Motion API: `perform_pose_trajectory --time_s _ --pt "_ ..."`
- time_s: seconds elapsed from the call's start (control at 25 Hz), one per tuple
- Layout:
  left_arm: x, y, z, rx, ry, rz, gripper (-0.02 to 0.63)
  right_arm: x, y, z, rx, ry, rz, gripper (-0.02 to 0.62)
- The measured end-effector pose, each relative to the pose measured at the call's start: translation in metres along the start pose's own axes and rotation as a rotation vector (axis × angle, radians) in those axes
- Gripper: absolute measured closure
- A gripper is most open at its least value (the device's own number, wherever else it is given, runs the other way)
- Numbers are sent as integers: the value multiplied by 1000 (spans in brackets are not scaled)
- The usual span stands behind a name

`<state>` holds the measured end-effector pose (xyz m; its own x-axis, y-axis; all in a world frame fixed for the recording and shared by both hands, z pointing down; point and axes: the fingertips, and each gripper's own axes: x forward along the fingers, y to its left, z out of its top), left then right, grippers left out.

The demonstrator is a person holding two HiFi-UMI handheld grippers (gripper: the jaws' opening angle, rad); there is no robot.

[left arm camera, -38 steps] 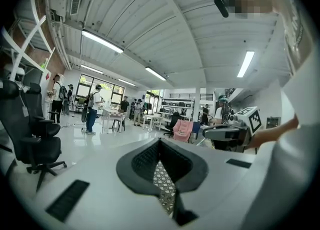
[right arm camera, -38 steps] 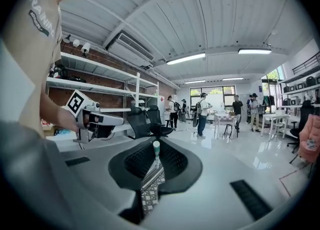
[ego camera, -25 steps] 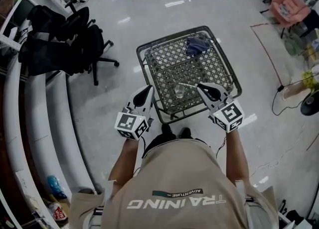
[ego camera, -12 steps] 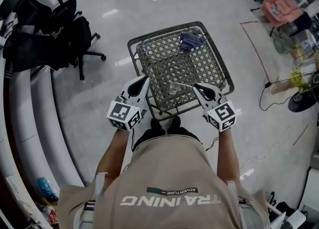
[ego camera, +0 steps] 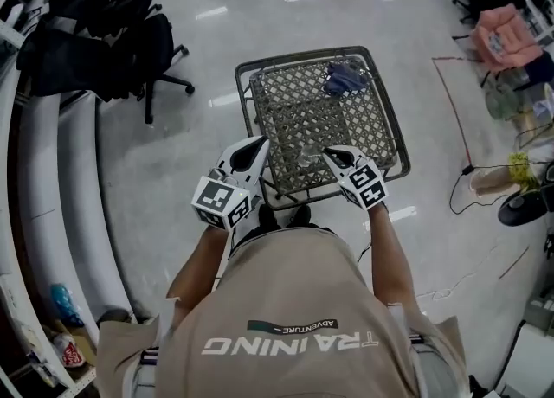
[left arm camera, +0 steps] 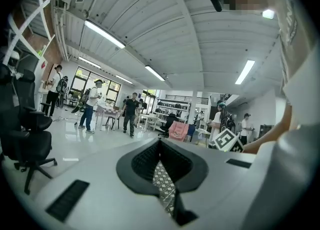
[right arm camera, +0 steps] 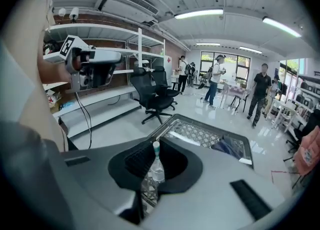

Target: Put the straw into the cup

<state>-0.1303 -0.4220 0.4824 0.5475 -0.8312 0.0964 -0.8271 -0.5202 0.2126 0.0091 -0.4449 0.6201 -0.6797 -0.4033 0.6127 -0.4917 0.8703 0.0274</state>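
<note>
**A:** Where is the straw?

**B:** The thin white straw with teal stripes [right arm camera: 156, 147] is clamped between the nearly closed jaws of the right gripper [ego camera: 332, 158]. Its upper end stands just past the pads.

**A:** And the cup?

**B:** The small clear cup [right arm camera: 157, 171] stands on the square grey metal mesh table [ego camera: 299, 98]. It is directly ahead of and below the right gripper's tips, in line with the straw.

**A:** Is the straw inserted?

**B:** I can't tell whether its lower end has passed the rim. My judgement is that pickup and approach are done. Seating the straw and letting go are left.

**A:** And the other tool?

**B:** The left gripper [ego camera: 257, 147] is closed on nothing, level, and apart from the cup. A crumpled blue cloth [ego camera: 344, 79] lies well beyond both grippers.
</note>
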Motion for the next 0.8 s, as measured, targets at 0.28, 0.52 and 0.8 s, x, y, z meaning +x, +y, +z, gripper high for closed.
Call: perform_pose_trajectory --time_s 0.28,0.52,0.8 --pt "-19 12 -1 7 12 53 589 39 -1 -17 -27 84 54 560" --pt "-23 24 3 8 11 86 589 56 2 -21 -21 98 99 506" --pt "-20 34 9 11 7 92 589 40 -7 7 -24 12 61 428"
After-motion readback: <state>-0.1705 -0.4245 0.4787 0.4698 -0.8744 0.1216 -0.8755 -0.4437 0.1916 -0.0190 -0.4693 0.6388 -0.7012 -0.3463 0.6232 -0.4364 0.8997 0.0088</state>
